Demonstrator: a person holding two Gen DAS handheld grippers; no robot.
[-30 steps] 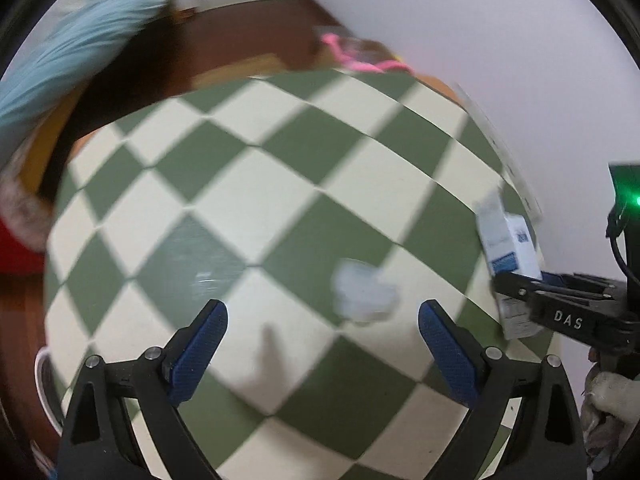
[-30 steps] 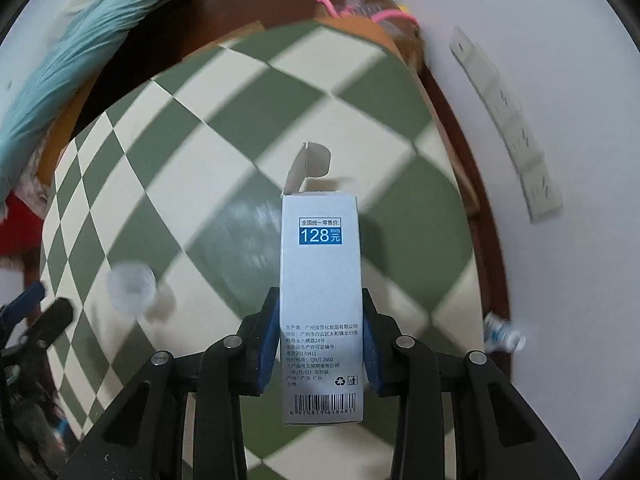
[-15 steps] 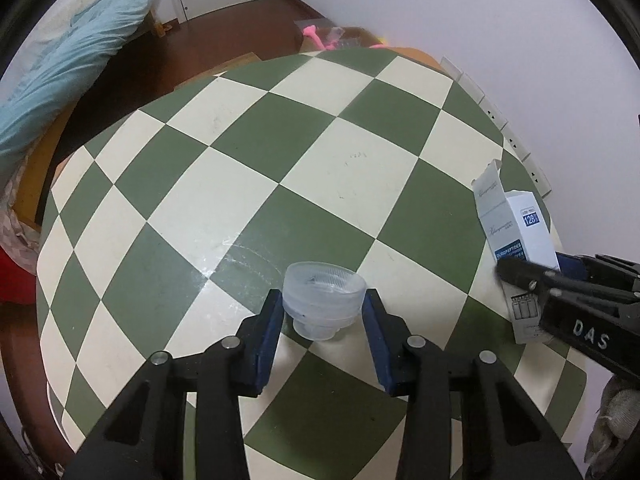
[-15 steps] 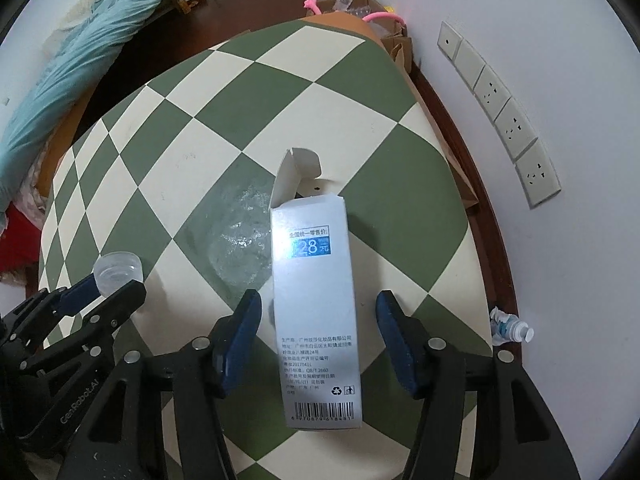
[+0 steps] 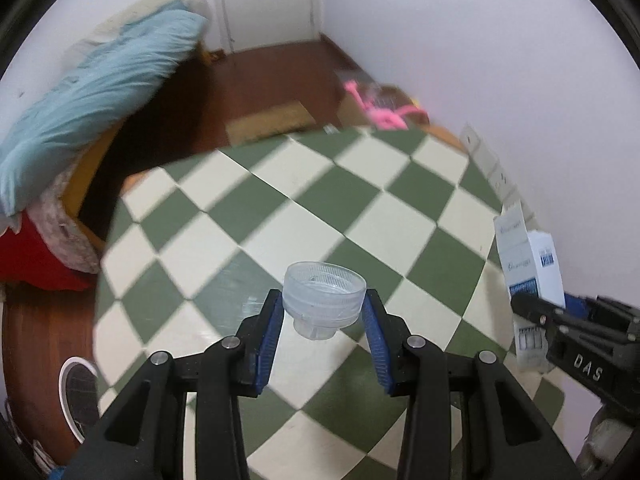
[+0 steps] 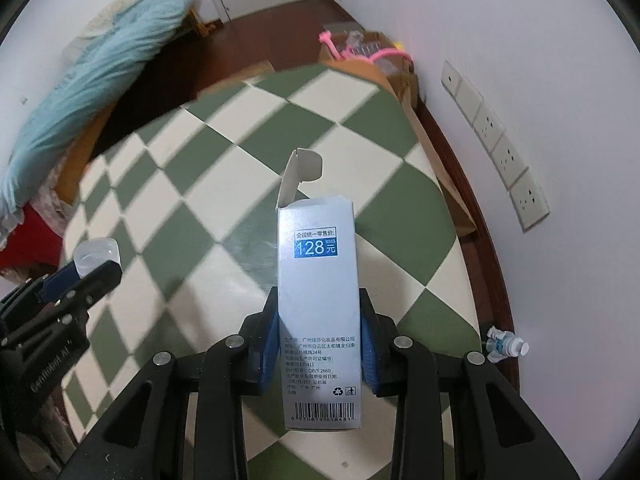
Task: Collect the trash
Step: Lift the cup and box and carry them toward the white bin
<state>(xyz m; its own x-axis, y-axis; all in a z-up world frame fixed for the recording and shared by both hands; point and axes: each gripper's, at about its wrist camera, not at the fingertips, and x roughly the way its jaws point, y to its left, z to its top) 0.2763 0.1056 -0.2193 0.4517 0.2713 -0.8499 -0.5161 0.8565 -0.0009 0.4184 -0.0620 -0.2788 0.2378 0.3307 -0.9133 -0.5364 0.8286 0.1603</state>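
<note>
Plastic cap (image 5: 323,296) is clamped in left gripper (image 5: 323,322); right gripper (image 6: 319,342) clamps open carton (image 6: 318,300) above checkered table (image 5: 280,208).

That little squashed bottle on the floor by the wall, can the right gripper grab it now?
Probably not yet. The right gripper is already shut on the white carton, so its jaws are full. The crumpled bottle lies off to its right by the wall, with nothing covering it.

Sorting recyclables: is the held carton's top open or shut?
Open. The white carton, clamped in the right gripper, has its top flap standing up.
</note>
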